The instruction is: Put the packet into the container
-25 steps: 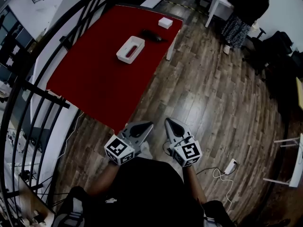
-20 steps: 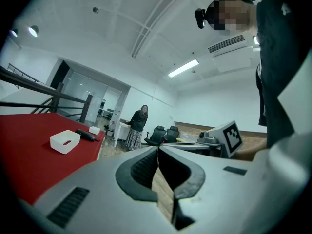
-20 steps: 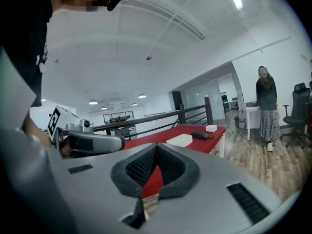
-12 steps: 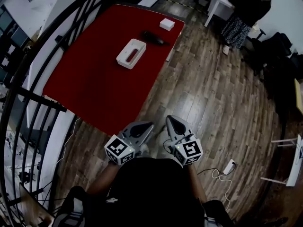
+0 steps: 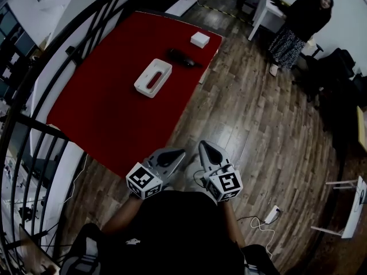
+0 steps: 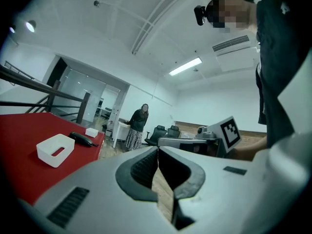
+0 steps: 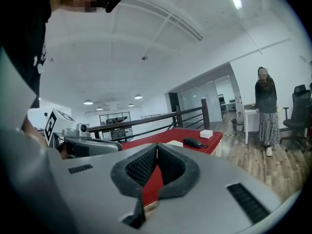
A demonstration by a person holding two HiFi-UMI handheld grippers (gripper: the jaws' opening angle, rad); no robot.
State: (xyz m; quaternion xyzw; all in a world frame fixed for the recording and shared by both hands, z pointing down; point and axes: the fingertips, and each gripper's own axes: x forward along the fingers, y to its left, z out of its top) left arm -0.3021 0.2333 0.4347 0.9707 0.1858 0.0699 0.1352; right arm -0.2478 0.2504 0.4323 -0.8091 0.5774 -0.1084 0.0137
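I am standing on a brown plank floor (image 5: pixel 258 125). A long table with a red top (image 5: pixel 109 102) runs ahead on my left, and a black metal railing (image 7: pixel 152 117) lies beyond it. A white desk (image 5: pixel 268 11) stands at the far end, with dark office chairs (image 6: pixel 157 133) near it. The walls (image 6: pixel 219 101) and ceiling (image 7: pixel 146 28) are white, and a strip light (image 6: pixel 185 66) glows overhead. Glass partitions (image 7: pixel 202 94) close off further rooms. A white power strip (image 5: pixel 270 215) lies on the planks to my right.
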